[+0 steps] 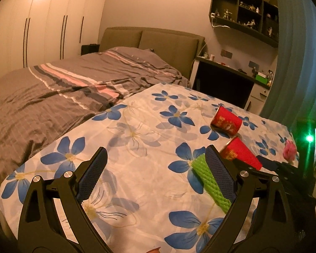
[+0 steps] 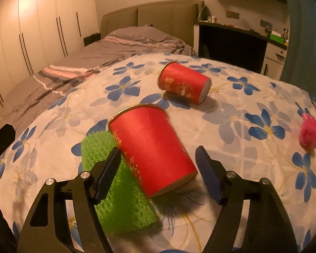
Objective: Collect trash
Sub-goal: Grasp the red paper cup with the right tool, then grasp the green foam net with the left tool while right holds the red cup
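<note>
**On the flowered bedspread, a cup waits between spread tongs**

Over the blue-flowered cloth point(image 2: 231, 109) at the foot of the bed, I have the right gripper point(image 2: 158, 164) set around the nearer red paper cup point(image 2: 151, 147) — jaws spread wide, neither pad touching it as far as I can judge. The cup lies on its side, its rim end propped on a green bristly pad point(image 2: 115, 200), its base end toward me. A second red cup point(image 2: 184, 82) lies farther off; a pink tuft point(image 2: 308, 131) sits well apart near the right edge.

My left gripper point(image 1: 155, 168) hangs open and empty above the cloth, the green pad just beside its right finger.

To do this well, I judge I should square the pads across the cup's middle and close gently — paper walls will likely crumple or squirt out under a hard squeeze. The cup's taper could let it slide toward the narrow end, so a grip nearer the wide rim seems safer. Lift straight, clear of the green pad.
</note>
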{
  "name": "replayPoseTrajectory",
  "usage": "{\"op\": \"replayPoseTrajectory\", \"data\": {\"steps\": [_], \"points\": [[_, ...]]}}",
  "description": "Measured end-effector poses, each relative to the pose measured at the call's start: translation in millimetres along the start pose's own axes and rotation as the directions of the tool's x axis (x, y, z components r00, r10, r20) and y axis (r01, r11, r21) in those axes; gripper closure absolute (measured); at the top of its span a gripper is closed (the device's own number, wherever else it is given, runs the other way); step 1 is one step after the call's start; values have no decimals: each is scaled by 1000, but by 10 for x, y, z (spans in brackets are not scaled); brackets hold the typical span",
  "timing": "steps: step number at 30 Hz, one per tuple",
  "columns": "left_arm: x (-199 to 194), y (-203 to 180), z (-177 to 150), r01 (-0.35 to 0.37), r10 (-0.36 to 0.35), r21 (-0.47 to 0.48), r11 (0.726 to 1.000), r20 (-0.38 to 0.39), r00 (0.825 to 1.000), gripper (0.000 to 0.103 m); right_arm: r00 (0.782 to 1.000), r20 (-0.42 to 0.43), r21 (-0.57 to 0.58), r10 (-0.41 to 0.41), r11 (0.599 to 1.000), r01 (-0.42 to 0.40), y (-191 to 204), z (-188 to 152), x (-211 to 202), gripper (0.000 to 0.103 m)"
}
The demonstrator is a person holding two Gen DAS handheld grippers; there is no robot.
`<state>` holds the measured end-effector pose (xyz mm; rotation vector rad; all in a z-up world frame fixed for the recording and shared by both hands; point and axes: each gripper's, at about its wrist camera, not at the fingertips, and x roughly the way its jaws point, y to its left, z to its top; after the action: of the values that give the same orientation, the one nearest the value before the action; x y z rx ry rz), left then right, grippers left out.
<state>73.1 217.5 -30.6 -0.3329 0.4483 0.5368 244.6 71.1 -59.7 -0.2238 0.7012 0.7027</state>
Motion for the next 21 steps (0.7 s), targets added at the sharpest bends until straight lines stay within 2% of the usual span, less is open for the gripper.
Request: {"op": "replayPoseTrajectory", "data": {"steps": [8, 12, 18, 21], "points": [[8, -72, -42, 22, -21, 25, 999, -16, 1000, 11, 999, -50, 16, 7, 1000, -6, -39, 7, 126, 40], [16, -86, -49, 29, -29, 22, 999, -22, 999, 11, 999, -43, 29, 17, 999, -15, -67, 0, 119, 43], [31, -148, -65, 63, -62, 36, 997, -42, 997, 11, 1000, 12, 24, -5, 1000, 5, -91, -15, -10, 44], [44, -216, -77, 85, -83, 51, 995, -50, 995, 11, 998, 52, 69, -20, 997, 16, -218, -46, -168, 44]]}}
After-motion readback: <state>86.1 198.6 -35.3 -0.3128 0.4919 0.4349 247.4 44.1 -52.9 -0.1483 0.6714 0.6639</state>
